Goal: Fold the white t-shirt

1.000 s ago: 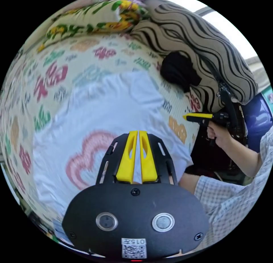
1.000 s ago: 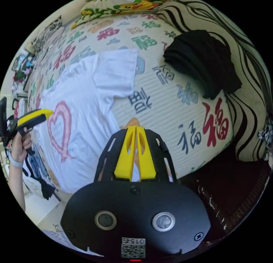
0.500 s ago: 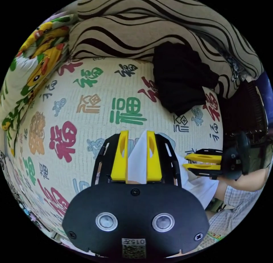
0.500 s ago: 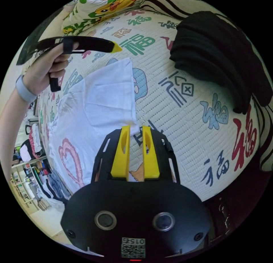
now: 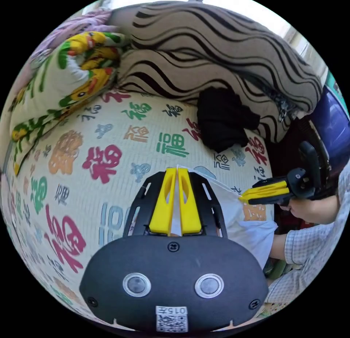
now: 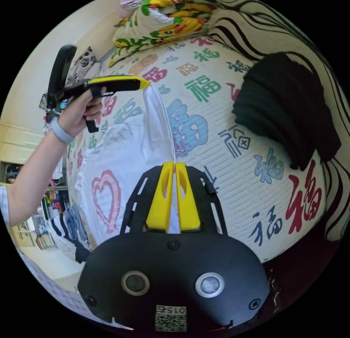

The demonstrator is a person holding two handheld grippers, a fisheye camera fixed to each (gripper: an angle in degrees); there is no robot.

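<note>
The white t-shirt (image 6: pixel 120 159), printed with a pink heart (image 6: pixel 105 201), lies flat on a bed mat. One sleeve edge is lifted off the mat and stretched between the two grippers. My left gripper (image 5: pixel 177 169) is shut on one sleeve corner, with white cloth showing between its yellow jaws. In the right gripper view the left gripper (image 6: pixel 147 83) is held in a hand above the shirt. My right gripper (image 6: pixel 174 163) is shut on the other sleeve corner. It also shows in the left gripper view as the right gripper (image 5: pixel 242 198), with the t-shirt (image 5: pixel 251 228) hanging below.
The mat (image 5: pixel 109 148) is cream with coloured characters. A black folded garment (image 6: pixel 288 108) lies near the sleeve, also visible as the black garment (image 5: pixel 222 119). A striped cushion (image 5: pixel 218 53) and a duck-print pillow (image 5: pixel 73 71) line the far side. The mat's edge drops off behind the right gripper.
Both grippers, open over the sleeve corners half a second ago, have shut on them. The sleeve edge has risen off the mat and is pulled taut between them.
</note>
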